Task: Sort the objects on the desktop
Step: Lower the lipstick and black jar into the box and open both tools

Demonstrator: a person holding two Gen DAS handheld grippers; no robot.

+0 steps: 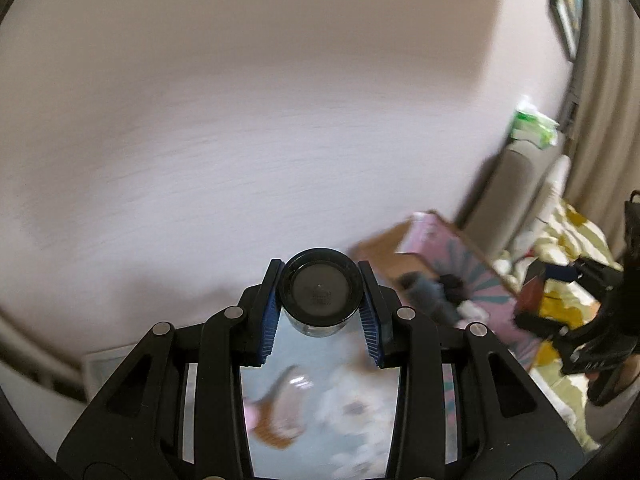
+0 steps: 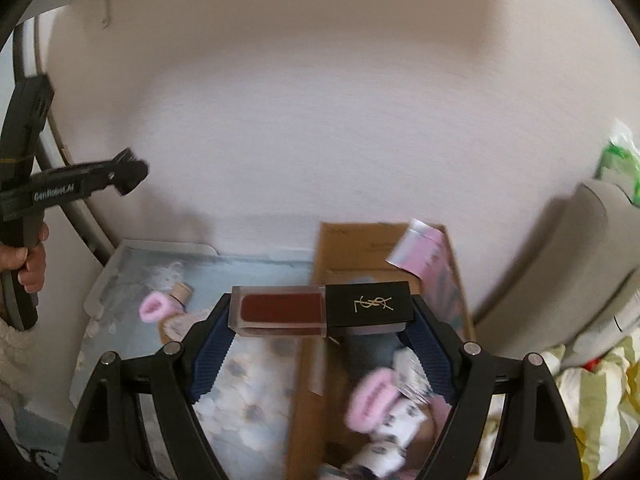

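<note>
My left gripper point(image 1: 319, 300) is shut on a small clear jar with a black lid point(image 1: 319, 294), held up in front of a pale wall. My right gripper point(image 2: 320, 312) is shut on a dark red lip-gloss bottle with a black cap point(image 2: 320, 309), gripped end to end and lying crosswise between the blue pads. That right gripper with the red bottle point(image 1: 532, 296) also shows at the right edge of the left wrist view. The left gripper's body point(image 2: 80, 184), held by a hand, shows at the left of the right wrist view. Both are lifted above the boxes below.
Below lie a pale blue floral box point(image 2: 132, 264) with a pink fluffy item point(image 2: 154, 307) and a small bottle, and a cardboard box point(image 2: 360, 248) holding pink and white soft items. A grey chair point(image 2: 580, 264), a green pack point(image 2: 620, 164) and yellow patterned bedding point(image 1: 572, 232) stand at right.
</note>
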